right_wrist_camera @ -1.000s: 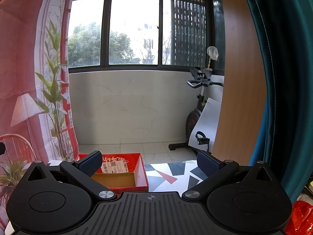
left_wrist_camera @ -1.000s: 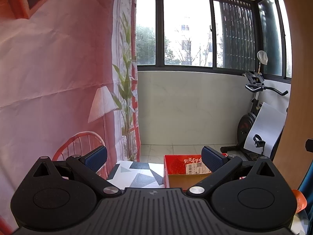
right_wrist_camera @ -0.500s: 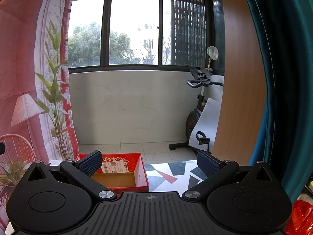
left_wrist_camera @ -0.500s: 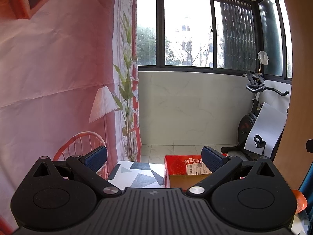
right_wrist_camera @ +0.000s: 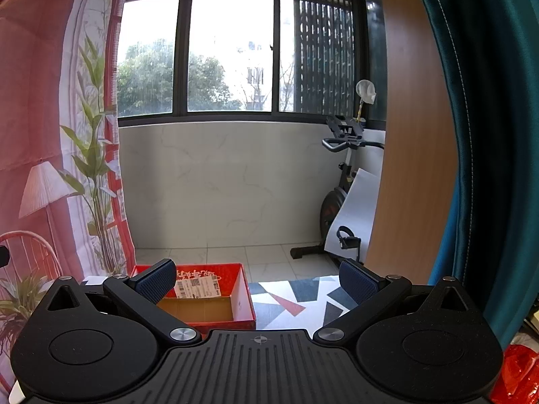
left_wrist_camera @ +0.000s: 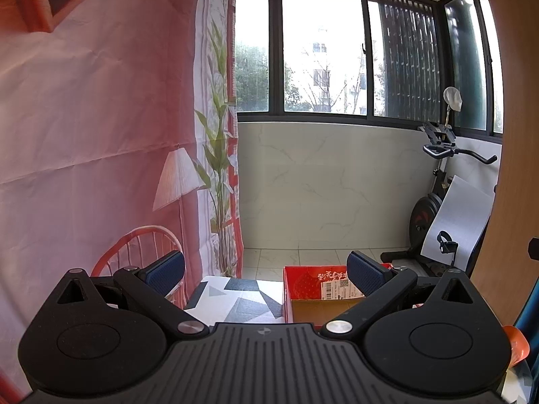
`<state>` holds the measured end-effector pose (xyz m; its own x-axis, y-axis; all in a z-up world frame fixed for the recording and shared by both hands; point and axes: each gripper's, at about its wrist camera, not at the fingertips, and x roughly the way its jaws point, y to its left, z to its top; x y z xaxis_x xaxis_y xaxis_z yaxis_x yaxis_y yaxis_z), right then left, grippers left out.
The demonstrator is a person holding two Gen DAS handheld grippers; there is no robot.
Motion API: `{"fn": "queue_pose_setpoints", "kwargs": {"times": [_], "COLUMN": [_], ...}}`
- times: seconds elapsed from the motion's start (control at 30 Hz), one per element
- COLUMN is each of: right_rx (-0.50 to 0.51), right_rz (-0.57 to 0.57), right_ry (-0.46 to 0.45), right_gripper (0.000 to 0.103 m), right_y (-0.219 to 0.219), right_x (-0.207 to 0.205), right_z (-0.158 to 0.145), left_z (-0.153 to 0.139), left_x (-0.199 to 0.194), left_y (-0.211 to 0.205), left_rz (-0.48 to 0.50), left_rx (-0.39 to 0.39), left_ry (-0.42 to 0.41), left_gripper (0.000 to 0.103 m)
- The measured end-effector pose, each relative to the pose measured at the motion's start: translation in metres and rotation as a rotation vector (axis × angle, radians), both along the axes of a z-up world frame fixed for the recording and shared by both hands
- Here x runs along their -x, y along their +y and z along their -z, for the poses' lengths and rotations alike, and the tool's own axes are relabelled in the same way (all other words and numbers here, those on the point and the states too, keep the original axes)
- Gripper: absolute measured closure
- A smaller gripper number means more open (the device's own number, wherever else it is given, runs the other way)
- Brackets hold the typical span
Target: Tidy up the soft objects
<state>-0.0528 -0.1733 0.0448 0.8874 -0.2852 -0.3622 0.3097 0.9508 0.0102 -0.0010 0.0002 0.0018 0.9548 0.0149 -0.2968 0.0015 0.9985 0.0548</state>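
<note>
Both the left tongs (left_wrist_camera: pixel 266 271) and the right tongs (right_wrist_camera: pixel 257 277) are held level and spread wide, with nothing between their blue pads. The red cardboard box (right_wrist_camera: pixel 241 294), seemingly empty, is seen on the patterned tabletop (right_wrist_camera: pixel 303 298), at about one o'clock from the left tongs and eleven o'clock from the right. No soft object is clearly shown; only a red crinkled item (right_wrist_camera: pixel 518 373) is glimpsed at five o'clock in the right view. The tongs should probably be tilted downward first, so that the items are located before any reach is begun.
</note>
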Motion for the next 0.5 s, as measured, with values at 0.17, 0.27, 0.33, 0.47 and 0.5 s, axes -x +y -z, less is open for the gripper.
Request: {"fn": "queue_pose_setpoints", "kwargs": {"times": [0.17, 0.27, 0.33, 0.47, 0.5], "right_rx": [0.001, 0.001, 0.0, 0.0, 0.0], "right_rz": [-0.001, 0.0, -0.001, 0.0, 0.001], "right_ry": [-0.001, -0.001, -0.001, -0.001, -0.001], "right_gripper": [0.0, 0.0, 0.0, 0.0, 0.0], "right_y": [0.0, 0.0001, -0.0002, -0.0002, 0.0001], "right_x": [0.0, 0.0003, -0.0001, -0.0003, 0.0003], "right_z": [0.0001, 0.0, 0.0, 0.0, 0.0], "left_z": [0.0003, 0.0003, 0.0003, 0.0003, 0.0003], "left_x": [-0.0002, -0.0003, -0.0003, -0.0002, -0.0001], "left_y": [-0.0001, 0.0, 0.0001, 0.0009, 0.0009], "left_rz": [-0.002, -0.002, -0.001, -0.002, -0.003], "left_rx": [0.001, 0.002, 0.001, 0.001, 0.001], "left_ry": [0.0, 0.0, -0.001, -0.002, -0.002], "left_gripper": [0.0, 0.0, 0.0, 0.0, 0.0]}}
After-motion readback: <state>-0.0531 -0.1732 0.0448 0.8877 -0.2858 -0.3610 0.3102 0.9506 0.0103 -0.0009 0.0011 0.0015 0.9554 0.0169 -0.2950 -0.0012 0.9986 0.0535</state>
